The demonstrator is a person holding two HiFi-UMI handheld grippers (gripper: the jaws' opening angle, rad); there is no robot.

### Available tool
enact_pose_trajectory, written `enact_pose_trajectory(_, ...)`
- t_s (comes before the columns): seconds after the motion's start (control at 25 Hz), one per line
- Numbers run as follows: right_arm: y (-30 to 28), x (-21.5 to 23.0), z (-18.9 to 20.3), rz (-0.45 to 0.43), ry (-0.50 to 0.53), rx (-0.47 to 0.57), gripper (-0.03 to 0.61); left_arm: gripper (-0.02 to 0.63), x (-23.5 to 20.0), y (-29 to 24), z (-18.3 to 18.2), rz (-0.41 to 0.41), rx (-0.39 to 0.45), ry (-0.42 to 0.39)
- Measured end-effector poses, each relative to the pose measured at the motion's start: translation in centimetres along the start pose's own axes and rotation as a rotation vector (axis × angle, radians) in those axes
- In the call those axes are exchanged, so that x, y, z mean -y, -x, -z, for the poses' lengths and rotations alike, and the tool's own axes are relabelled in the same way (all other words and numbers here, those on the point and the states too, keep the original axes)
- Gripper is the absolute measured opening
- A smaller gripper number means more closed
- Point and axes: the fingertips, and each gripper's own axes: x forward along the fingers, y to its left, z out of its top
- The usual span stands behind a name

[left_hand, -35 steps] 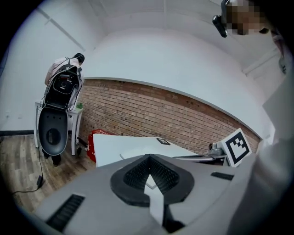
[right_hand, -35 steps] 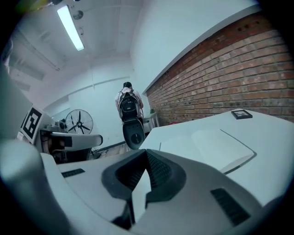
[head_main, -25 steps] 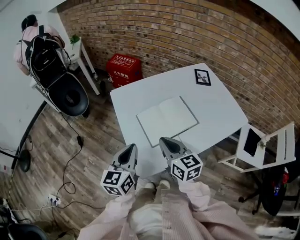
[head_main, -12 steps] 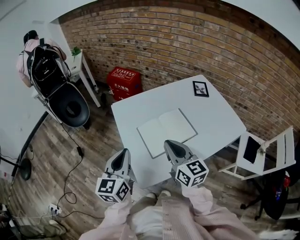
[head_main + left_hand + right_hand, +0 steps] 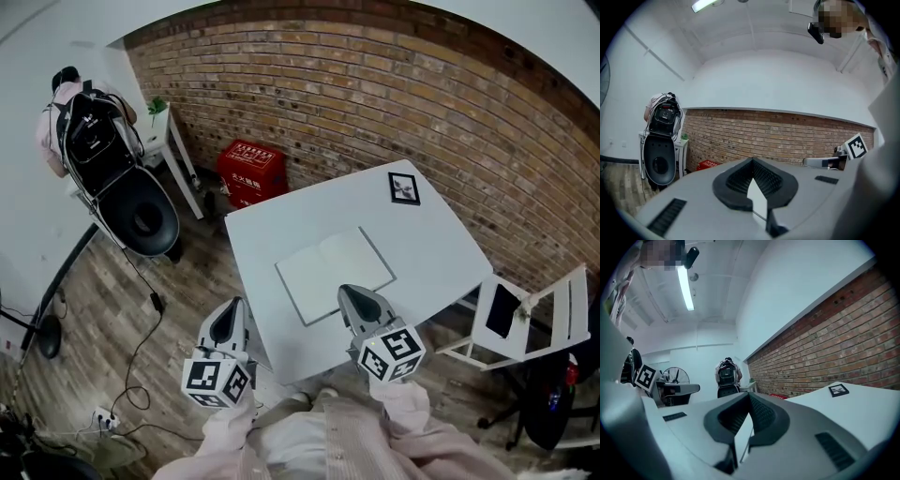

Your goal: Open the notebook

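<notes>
While the notebook (image 5: 335, 273) is lying open on the white tabletop (image 5: 431, 244), the left tool (image 5: 228, 323) and right tool (image 5: 355, 302) are hovering nearby, both clenched, empty.

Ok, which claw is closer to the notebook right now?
Right. The right claw hangs by the near edge of the open notebook; the left claw is further off, out beyond the table's left edge.
</notes>
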Motion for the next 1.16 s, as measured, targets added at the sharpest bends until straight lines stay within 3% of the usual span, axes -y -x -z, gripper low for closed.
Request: enact_pose_trajectory(1.16, -0.7, 1.0, 0.8, 0.053, 0.041, -0.043, 0.003, -0.008, -1.7, 0.1, 0.9, -0.041, -0.03, 0.0)
